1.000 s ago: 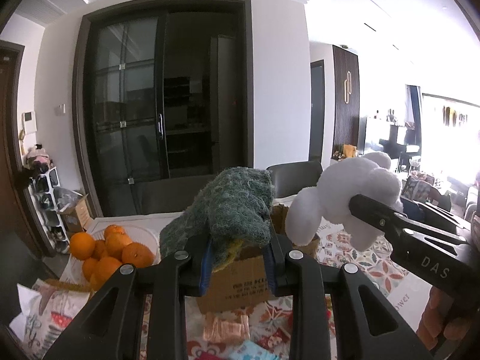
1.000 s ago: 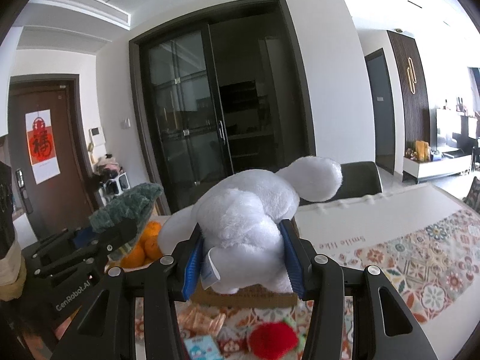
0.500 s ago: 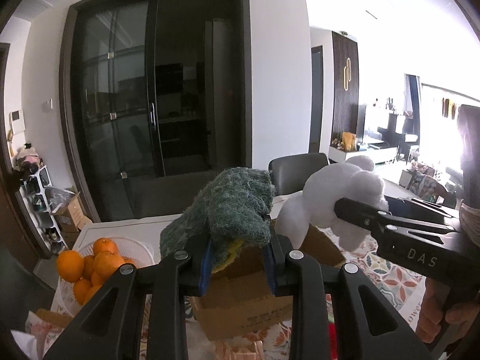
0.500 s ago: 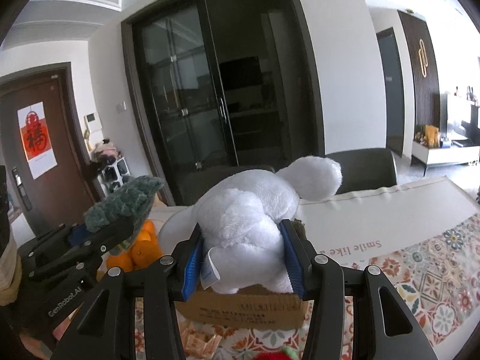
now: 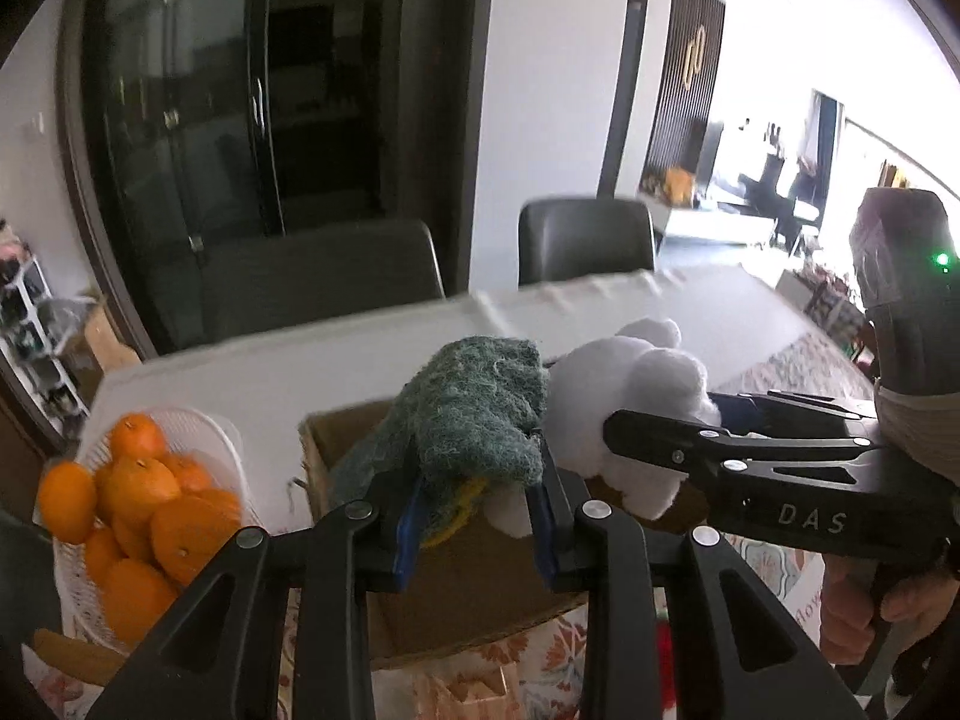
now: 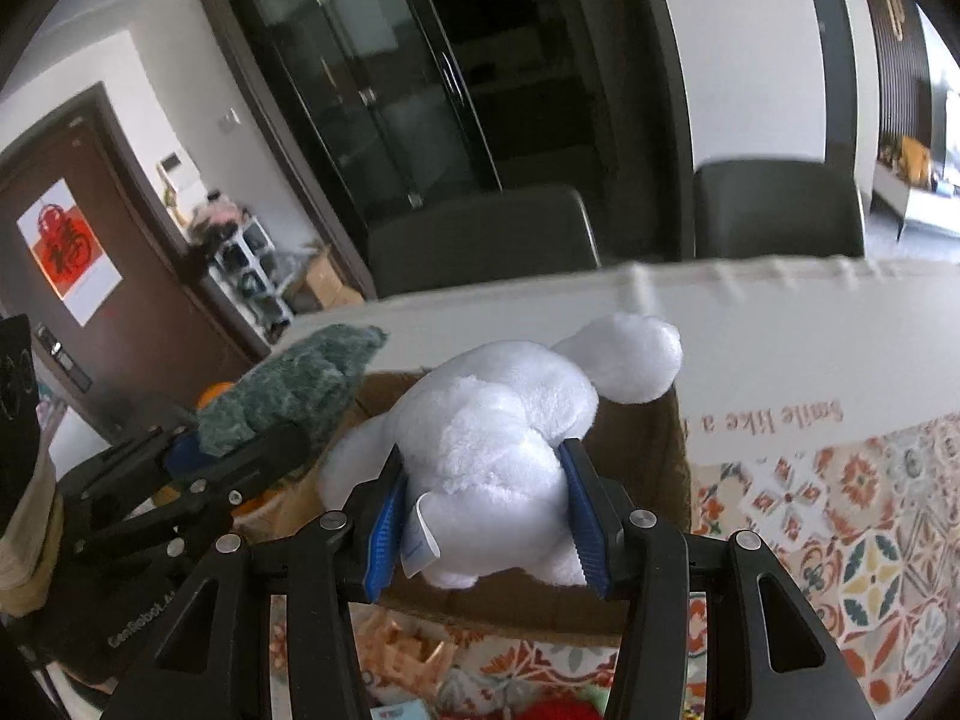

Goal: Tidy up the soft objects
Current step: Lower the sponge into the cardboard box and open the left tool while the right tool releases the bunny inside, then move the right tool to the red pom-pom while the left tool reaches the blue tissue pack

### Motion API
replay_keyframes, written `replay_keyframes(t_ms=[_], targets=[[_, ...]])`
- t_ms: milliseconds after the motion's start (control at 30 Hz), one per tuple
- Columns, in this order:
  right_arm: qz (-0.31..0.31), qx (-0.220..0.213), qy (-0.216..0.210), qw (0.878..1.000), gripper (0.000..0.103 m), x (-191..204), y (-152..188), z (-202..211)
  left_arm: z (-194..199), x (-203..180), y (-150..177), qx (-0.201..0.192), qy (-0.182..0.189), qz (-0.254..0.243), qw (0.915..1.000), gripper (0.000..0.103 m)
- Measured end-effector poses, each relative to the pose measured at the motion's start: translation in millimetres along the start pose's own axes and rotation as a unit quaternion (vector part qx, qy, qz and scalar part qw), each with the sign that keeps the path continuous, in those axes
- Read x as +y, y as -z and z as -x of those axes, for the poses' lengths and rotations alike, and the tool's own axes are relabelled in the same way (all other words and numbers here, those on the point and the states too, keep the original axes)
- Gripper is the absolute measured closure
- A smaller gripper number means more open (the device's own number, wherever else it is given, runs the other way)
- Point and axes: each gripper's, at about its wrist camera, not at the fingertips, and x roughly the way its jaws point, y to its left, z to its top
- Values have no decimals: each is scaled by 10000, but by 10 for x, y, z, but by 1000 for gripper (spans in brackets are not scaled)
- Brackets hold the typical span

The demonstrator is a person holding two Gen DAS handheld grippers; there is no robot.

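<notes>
My left gripper (image 5: 474, 516) is shut on a green scouring sponge (image 5: 474, 414) with a yellow underside, held over the open cardboard box (image 5: 480, 612). My right gripper (image 6: 486, 516) is shut on a white plush toy (image 6: 498, 420), its blue pads pressing both flanks. The toy hangs above the same box (image 6: 654, 450). The two loads sit side by side, sponge (image 6: 288, 384) to the left of the plush (image 5: 624, 396), almost touching. From the right wrist view, the left gripper (image 6: 240, 450) shows at the lower left. The box's inside is mostly hidden.
A white basket (image 5: 198, 420) of oranges (image 5: 132, 516) stands left of the box. A patterned tablecloth (image 6: 840, 510) covers the table, with snack packets (image 6: 408, 654) and a red pompom (image 6: 558, 708) near the front. Two dark chairs (image 5: 585, 240) stand beyond the far edge.
Both grippers have moved forward and tipped downward with their loads. The box has grown larger in view and now lies beneath the sponge and the plush.
</notes>
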Motion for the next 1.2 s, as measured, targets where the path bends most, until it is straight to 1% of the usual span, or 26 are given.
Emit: replay_keyframes(t_ms=[67, 133, 200, 233, 267, 333, 367, 400, 433, 467, 533, 633, 867, 1000, 1200], targets=[[-41, 154, -28, 9999, 54, -41, 39, -106, -135, 5, 15, 189, -61, 1, 9998, 71], [-53, 257, 61, 9996, 54, -76, 77, -203, -244, 23, 42, 364, -77, 12, 9993, 71], [-65, 354, 135, 9993, 54, -91, 79, -292, -332, 43, 66, 447, -106, 9, 9989, 68], [-22, 417, 144, 9990, 54, -95, 98, -345, -359, 35, 78, 479, -112, -6, 9988, 59], [5, 463, 152, 9988, 51, -97, 111, -375, -370, 25, 93, 481, -128, -5, 9988, 46], [67, 544, 177, 9983, 49, -101, 121, -425, -351, 10, 117, 414, -209, 43, 9989, 31], [81, 583, 182, 9981, 43, -116, 111, -445, -336, 5, 121, 388, -283, 34, 9988, 27], [66, 605, 188, 9980, 41, -126, 111, -450, -305, 0, 119, 338, -399, 22, 9986, 24], [44, 582, 223, 9980, 36, -147, 96, -431, -280, 0, 117, 278, -500, -4, 9984, 19], [24, 516, 264, 9983, 35, -153, 93, -401, -252, 11, 119, 231, -566, -22, 9981, 17], [64, 374, 370, 9986, 35, -118, 82, -304, -163, -5, 134, 115, -749, -73, 9971, 16], [148, 139, 575, 9981, 35, -81, 77, -158, -29, -22, 145, -57, -945, -101, 9955, 9], [272, -215, 933, 9950, 34, 22, 129, 181, 268, -101, 236, -308, -1231, -184, 9917, 9], [319, -277, 1042, 9937, 34, 72, 200, 327, 419, -162, 321, -422, -1352, -282, 9895, 8], [271, -238, 955, 9948, 34, 122, 374, 490, 610, -209, 466, -422, -1309, -278, 9901, 7]])
